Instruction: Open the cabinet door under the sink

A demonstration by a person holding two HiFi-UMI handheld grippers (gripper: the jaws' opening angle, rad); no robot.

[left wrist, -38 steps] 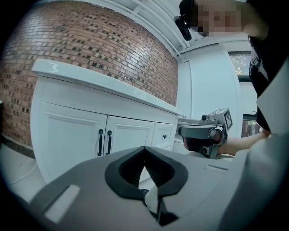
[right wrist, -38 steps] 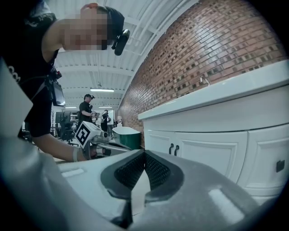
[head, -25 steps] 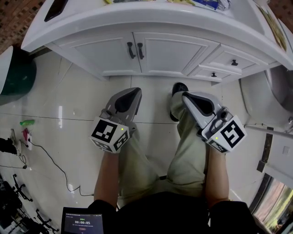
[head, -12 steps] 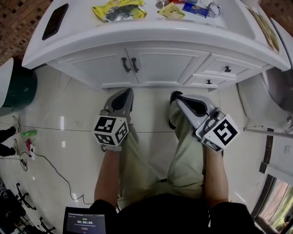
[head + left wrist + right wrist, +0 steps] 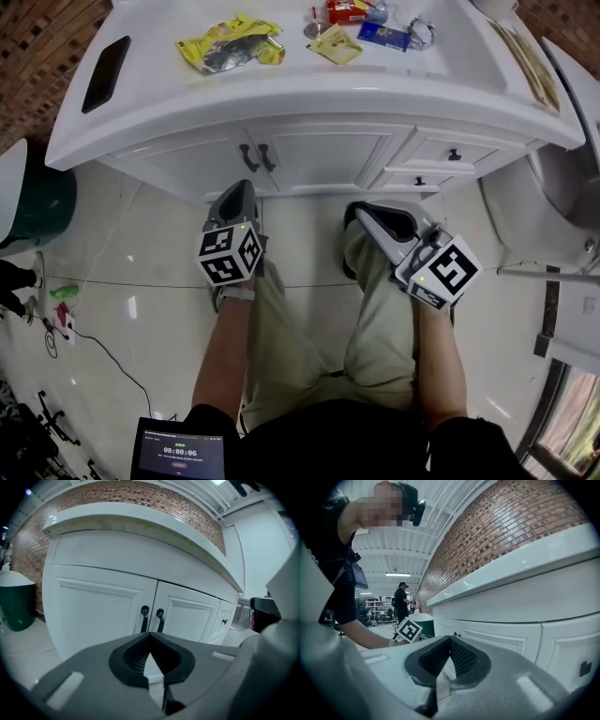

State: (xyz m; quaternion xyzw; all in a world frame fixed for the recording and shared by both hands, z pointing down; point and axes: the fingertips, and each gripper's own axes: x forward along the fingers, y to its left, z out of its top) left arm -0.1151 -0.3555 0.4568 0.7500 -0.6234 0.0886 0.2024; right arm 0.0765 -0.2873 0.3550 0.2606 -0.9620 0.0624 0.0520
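Note:
The white cabinet under the counter has two doors, left door [image 5: 183, 161] and right door [image 5: 328, 150], both closed. Two dark handles [image 5: 255, 157] sit side by side at the seam; in the left gripper view the handles [image 5: 152, 618] lie straight ahead, just above my jaws. My left gripper [image 5: 244, 186] points at that seam from a short way off, touching nothing, its jaws shut and empty [image 5: 150, 634]. My right gripper [image 5: 353, 212] hovers further right over my knee, also shut and empty [image 5: 450, 638], aimed along the cabinet front.
A green bin [image 5: 33, 192] stands left of the cabinet. Small drawers [image 5: 455, 153] are on the cabinet's right, and a white fixture [image 5: 530, 220] stands beyond them. On the countertop [image 5: 169, 94] lie a phone [image 5: 105, 61] and packets [image 5: 230, 42]. A cable [image 5: 94, 342] crosses the tiled floor.
Both grippers have come nearer the cabinet, the left one further and dipping downward. More of the countertop now shows at the top of the head view.

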